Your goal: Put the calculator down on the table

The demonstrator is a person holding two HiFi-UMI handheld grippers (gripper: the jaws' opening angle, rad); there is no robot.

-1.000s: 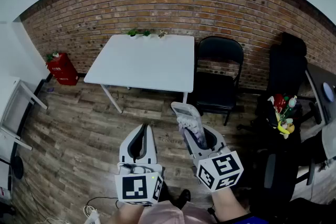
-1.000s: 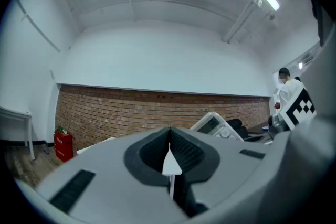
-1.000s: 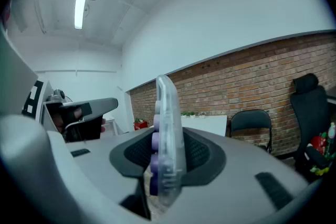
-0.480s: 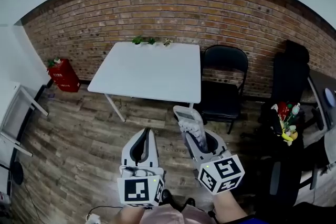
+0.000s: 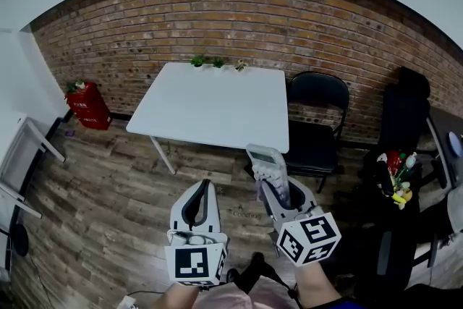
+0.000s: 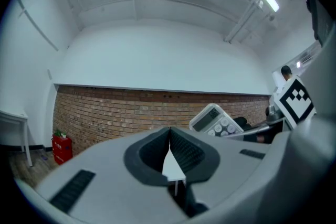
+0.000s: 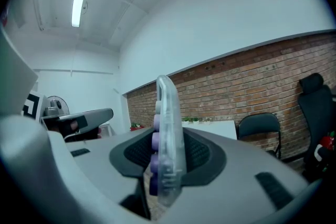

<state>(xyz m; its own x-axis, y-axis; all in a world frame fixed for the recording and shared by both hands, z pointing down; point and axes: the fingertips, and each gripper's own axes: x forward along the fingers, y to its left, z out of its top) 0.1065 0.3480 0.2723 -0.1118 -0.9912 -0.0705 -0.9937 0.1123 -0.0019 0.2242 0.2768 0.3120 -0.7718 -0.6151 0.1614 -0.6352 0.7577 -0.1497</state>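
The calculator (image 5: 267, 168), pale grey with purple keys, stands on edge between the jaws of my right gripper (image 5: 275, 189), which is shut on it. It hangs in the air over the wooden floor, short of the white table (image 5: 210, 108). In the right gripper view the calculator (image 7: 168, 149) shows edge-on, keys to the left, with the table (image 7: 210, 126) beyond it. My left gripper (image 5: 202, 186) is held beside it on the left, shut and holding nothing. The left gripper view shows its tips (image 6: 169, 132) meeting and the calculator (image 6: 212, 120) off to the right.
A black folding chair (image 5: 317, 119) stands at the table's right side. Small plants (image 5: 217, 63) line the table's far edge by the brick wall. A red object (image 5: 87, 106) sits on the floor at the left, a white desk (image 5: 22, 152) nearer left, a dark office chair (image 5: 405, 112) at right.
Both grippers have moved forward together toward the white table, which now appears larger and closer. The calculator stays gripped in the right gripper; the left stays shut.
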